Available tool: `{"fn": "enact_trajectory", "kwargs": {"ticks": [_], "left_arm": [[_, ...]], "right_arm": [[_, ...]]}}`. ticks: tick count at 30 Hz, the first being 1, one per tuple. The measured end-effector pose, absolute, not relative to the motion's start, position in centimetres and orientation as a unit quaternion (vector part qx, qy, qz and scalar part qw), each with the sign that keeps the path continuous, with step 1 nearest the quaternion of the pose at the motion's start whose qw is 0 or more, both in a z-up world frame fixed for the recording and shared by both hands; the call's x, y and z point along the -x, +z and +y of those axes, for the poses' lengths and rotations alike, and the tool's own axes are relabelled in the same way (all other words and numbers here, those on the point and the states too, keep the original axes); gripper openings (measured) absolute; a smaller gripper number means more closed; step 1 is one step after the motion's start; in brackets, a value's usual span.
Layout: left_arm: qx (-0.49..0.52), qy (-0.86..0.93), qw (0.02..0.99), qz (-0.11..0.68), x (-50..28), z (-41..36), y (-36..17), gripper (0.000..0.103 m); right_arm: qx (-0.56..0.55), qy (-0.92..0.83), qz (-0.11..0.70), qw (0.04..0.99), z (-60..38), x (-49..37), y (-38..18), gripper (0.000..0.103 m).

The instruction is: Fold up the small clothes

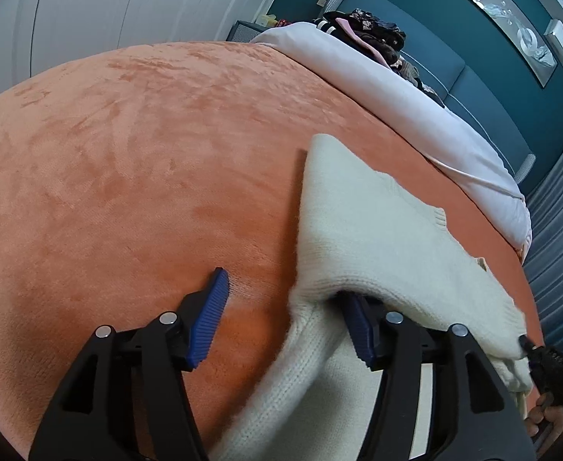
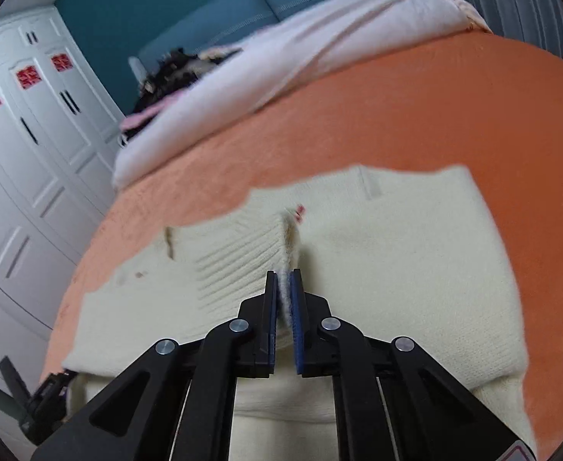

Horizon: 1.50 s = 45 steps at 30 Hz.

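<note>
A cream knitted sweater (image 1: 362,230) lies partly folded on the orange bedspread (image 1: 127,153). My left gripper (image 1: 285,319) is open at the sweater's left edge; its right finger is under a fold of the knit, its left finger rests on the bare bedspread. In the right wrist view the sweater (image 2: 396,253) spreads across the bedspread (image 2: 473,115). My right gripper (image 2: 284,299) is shut on a raised ribbed edge of the sweater near its middle. The right gripper also shows at the left wrist view's lower right (image 1: 546,361), holding the knit.
A pale folded duvet (image 1: 416,107) lies along the head of the bed, with a heap of dark clothes (image 1: 373,34) behind it against the teal headboard (image 1: 473,57). White wardrobe doors (image 2: 31,161) stand beside the bed.
</note>
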<state>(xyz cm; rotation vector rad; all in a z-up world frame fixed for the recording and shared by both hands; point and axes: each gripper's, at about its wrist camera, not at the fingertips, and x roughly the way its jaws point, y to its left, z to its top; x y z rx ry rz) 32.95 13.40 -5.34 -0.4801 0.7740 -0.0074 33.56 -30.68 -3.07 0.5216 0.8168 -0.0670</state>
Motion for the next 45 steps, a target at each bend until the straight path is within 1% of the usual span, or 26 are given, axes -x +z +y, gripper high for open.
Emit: {"fn": "enact_trajectory", "kwargs": {"ticks": [1,2,5,7,9,10,11,14,17,20,22,24,26,28,31,33,34,35,36,37,41,45], "left_arm": [[0.228,-0.002,0.899,0.375,-33.0,13.3,-5.3,0.057],[0.227,-0.002,0.898,0.376,-33.1,13.3,-5.3,0.057],[0.231,-0.002,0.897,0.377,-33.1,13.4,-5.2,0.057],[0.233,0.0,0.895,0.382,-33.0,13.4,-5.0,0.057],[0.227,0.001,0.89,0.396,-31.9,13.5,-4.2,0.064],[0.225,0.0,0.887,0.403,-30.9,13.6,-3.7,0.077],[0.226,-0.003,0.883,0.411,-29.5,13.8,-3.3,0.088],[0.254,-0.024,0.864,0.434,-23.4,15.5,-2.9,0.091],[0.298,-0.026,0.838,0.456,-16.8,17.6,-3.5,0.091],[0.309,-0.036,0.837,0.451,-10.9,18.6,-3.1,0.092],[0.312,-0.047,0.833,0.454,-8.6,18.4,-2.9,0.094],[0.327,-0.059,0.825,0.458,-7.1,17.9,-3.2,0.095],[0.334,-0.064,0.824,0.454,-6.4,17.5,-3.4,0.097],[0.333,-0.063,0.825,0.453,-6.3,16.7,-3.4,0.098],[0.351,-0.065,0.814,0.459,-6.4,16.3,-3.7,0.097],[0.367,-0.074,0.802,0.465,-6.6,16.1,-3.7,0.074],[0.38,-0.087,0.788,0.477,-7.0,16.0,-3.9,0.043],[0.389,-0.086,0.773,0.493,-7.3,16.0,-4.2,0.012],[0.388,-0.078,0.77,0.501,-7.6,16.0,-4.1,0.011],[0.384,-0.077,0.773,0.498,-7.5,16.1,-3.6,0.01],[0.357,-0.101,0.793,0.483,-6.3,15.9,-0.1,0.008],[0.323,-0.127,0.802,0.487,-3.8,15.8,2.7,0.008]], "right_arm": [[-0.249,-0.033,0.424,0.87,-30.8,-34.2,-5.3,0.005],[-0.258,-0.028,0.407,0.876,-31.2,-33.8,-5.4,0.004],[-0.301,-0.038,0.407,0.862,-32.1,-32.9,-3.9,0.009],[-0.307,-0.037,0.393,0.866,-31.9,-30.7,-2.2,0.017],[-0.296,-0.038,0.375,0.878,-31.7,-26.8,0.0,0.022],[-0.286,-0.042,0.375,0.881,-31.6,-24.7,0.7,0.033],[-0.276,-0.046,0.375,0.883,-31.5,-22.2,1.3,0.046],[-0.241,-0.062,0.397,0.884,-31.4,-14.3,2.1,0.06],[-0.217,-0.081,0.44,0.868,-31.5,-7.2,1.3,0.063],[-0.255,-0.086,0.468,0.842,-31.8,-1.3,-0.1,0.067],[-0.287,-0.082,0.476,0.827,-32.0,1.3,-1.4,0.068],[-0.302,-0.076,0.481,0.82,-31.4,2.7,-2.5,0.069],[-0.296,-0.074,0.464,0.832,-30.5,3.2,-2.6,0.076],[-0.301,-0.064,0.457,0.835,-29.7,2.7,-2.6,0.076],[-0.346,-0.035,0.443,0.826,-29.3,1.4,-3.1,0.075],[-0.373,-0.028,0.437,0.818,-29.0,0.5,-3.4,0.061],[-0.378,-0.025,0.437,0.815,-28.8,0.0,-3.5,0.032],[-0.381,-0.025,0.447,0.809,-28.7,-0.4,-3.6,0.01],[-0.386,-0.026,0.451,0.804,-28.6,-0.6,-3.4,0.01],[-0.396,-0.02,0.438,0.807,-28.7,-0.4,-2.8,0.009],[-0.378,0.014,0.394,0.838,-28.8,0.8,2.1,0.007],[-0.337,0.039,0.4,0.851,-28.6,2.9,5.3,0.007]]}}
